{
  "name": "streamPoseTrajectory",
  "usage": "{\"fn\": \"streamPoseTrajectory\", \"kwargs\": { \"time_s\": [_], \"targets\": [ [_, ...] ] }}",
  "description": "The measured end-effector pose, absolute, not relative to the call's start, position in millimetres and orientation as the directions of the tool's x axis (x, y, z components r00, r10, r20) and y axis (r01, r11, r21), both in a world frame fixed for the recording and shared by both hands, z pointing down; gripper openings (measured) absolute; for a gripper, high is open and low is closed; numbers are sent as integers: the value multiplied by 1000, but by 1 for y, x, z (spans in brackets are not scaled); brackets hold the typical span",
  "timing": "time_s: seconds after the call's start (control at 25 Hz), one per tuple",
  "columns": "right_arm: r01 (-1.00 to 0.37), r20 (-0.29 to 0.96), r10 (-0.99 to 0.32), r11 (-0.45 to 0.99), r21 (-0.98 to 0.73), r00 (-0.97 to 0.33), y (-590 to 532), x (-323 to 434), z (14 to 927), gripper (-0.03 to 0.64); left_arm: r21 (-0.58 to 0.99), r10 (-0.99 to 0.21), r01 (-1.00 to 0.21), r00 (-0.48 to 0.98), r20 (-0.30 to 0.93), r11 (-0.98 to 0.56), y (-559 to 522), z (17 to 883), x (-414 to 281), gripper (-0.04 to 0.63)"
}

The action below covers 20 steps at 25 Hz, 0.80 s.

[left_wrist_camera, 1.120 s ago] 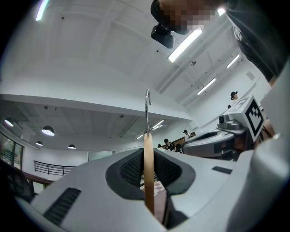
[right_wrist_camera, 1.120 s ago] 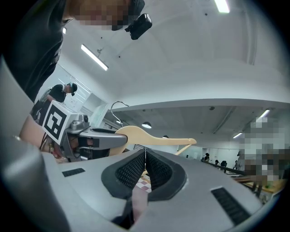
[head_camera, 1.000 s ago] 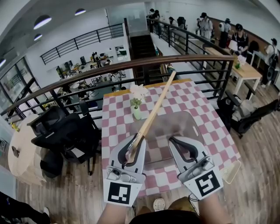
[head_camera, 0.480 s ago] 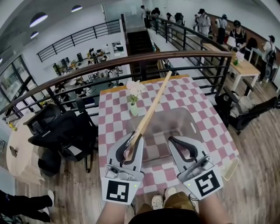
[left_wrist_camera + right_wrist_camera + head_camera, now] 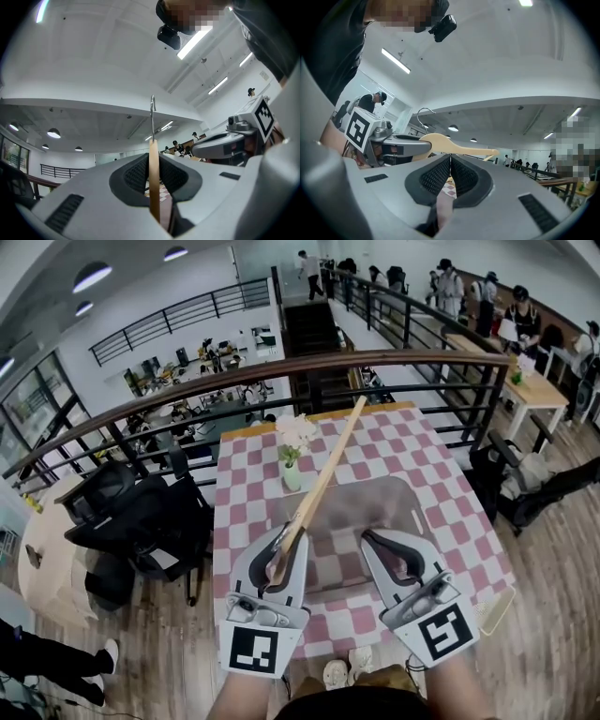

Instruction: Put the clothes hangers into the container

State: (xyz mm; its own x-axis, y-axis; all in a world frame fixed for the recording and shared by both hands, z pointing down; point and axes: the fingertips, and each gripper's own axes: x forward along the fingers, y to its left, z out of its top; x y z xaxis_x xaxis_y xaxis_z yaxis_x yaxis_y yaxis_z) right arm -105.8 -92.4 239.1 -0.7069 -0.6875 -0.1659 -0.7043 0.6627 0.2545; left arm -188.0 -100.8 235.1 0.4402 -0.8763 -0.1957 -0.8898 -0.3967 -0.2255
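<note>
The left gripper (image 5: 284, 554) is clamped on the near end of a wooden clothes hanger (image 5: 323, 474), with its pads pressing both faces of the wood. The hanger slants up and away from the jaws, above the clear plastic container (image 5: 412, 512) on the checked table (image 5: 234, 512). The right gripper (image 5: 398, 554) holds nothing; its jaws are closed together beside the left gripper

Both pale grey plastic claws, the left claw (image 5: 284, 538) and right claw (image 5: 380, 542), have black ribbed pads (image 5: 465, 177); behind the pads each bears a white cube (image 5: 253, 651) with black square markings.
</note>
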Motion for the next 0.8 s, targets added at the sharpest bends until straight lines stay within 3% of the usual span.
{"fn": "streamPoseTrajectory", "kwargs": {
  "time_s": [0.8],
  "targets": [
    [-678,-175,-656,695,237,-734,-122,-82,241,32,-237,-890,-895,421,-174,-377,-127,239,-161,58]
  ]
}}
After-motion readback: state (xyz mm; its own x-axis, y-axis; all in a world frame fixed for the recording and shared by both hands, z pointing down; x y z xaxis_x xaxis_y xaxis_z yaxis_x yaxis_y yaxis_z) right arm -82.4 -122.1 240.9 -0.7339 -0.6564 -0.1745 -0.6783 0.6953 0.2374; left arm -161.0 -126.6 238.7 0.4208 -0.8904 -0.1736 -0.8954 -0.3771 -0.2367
